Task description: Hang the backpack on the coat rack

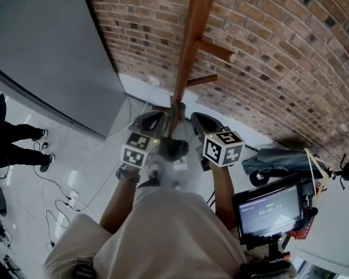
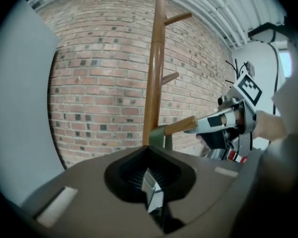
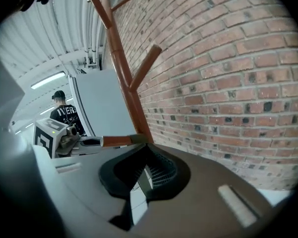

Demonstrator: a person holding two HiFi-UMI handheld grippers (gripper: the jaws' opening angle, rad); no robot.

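Low on the coat rack [image 1: 189, 45], the dark backpack [image 1: 173, 149] sits, its olive loop [image 2: 160, 137] seemingly over a peg [image 2: 181, 125]. It is probably soft and light, best lifted by that loop. The left gripper [image 1: 151, 120] and right gripper [image 1: 202, 121] have fingers together, empty.

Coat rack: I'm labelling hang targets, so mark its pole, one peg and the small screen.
coat rack pole [image 1: 190, 45], head view, middle of the shaft.
peg [image 1: 218, 51], head view, halfway along it.
screen [image 1: 269, 210], head view, centre of the display.

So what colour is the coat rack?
Reddish-brown wood; the coat rack shows best in the right gripper view.
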